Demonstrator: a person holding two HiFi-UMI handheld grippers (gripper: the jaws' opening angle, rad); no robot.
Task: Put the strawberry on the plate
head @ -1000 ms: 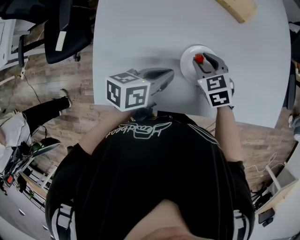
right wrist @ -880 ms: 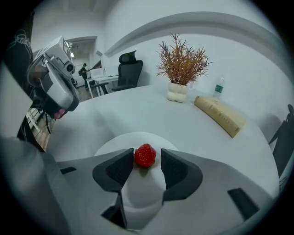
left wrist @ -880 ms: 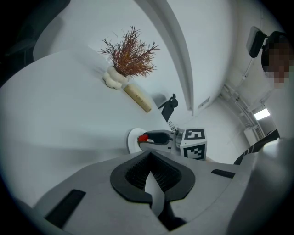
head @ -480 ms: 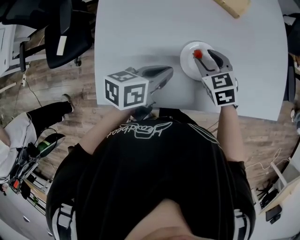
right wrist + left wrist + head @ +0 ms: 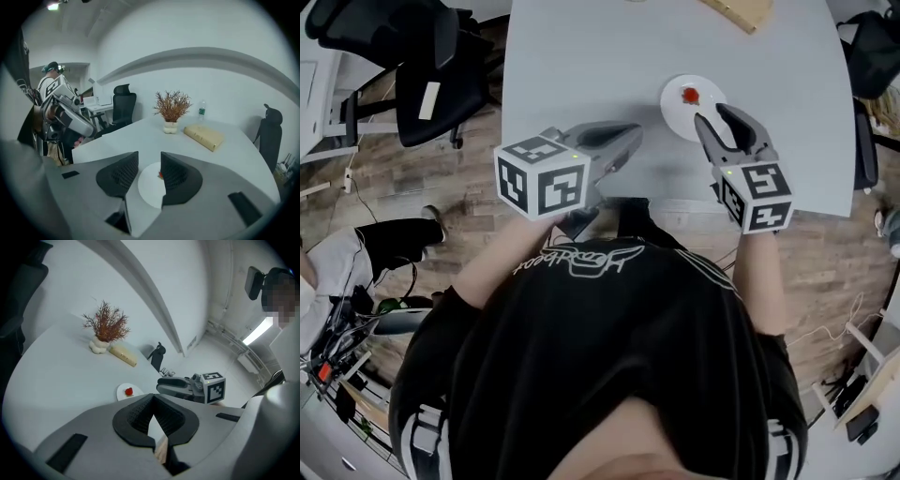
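Note:
A small red strawberry [image 5: 691, 95] lies on the round white plate [image 5: 675, 114] at the right of the grey table [image 5: 581, 66]. My right gripper [image 5: 713, 115] is at the plate's near edge, just short of the berry. Its jaws stand apart and are closing, with nothing between them. In the right gripper view the strawberry [image 5: 160, 175] peeks out beside the right finger, above the plate [image 5: 149, 188]. My left gripper [image 5: 630, 136] hovers at the table's near side, left of the plate, shut and holding nothing. The left gripper view shows the strawberry [image 5: 128, 391] too.
A tan block [image 5: 736, 11] lies at the table's far edge, with a dried plant in a white vase [image 5: 171, 110] and a water bottle [image 5: 202, 110] near it. Black office chairs [image 5: 422, 66] stand left of the table and another [image 5: 867, 47] on the right.
My right gripper has drawn back toward the person, off the plate. The strawberry that sat at its tips now lies alone on the plate. The left gripper has hardly moved.

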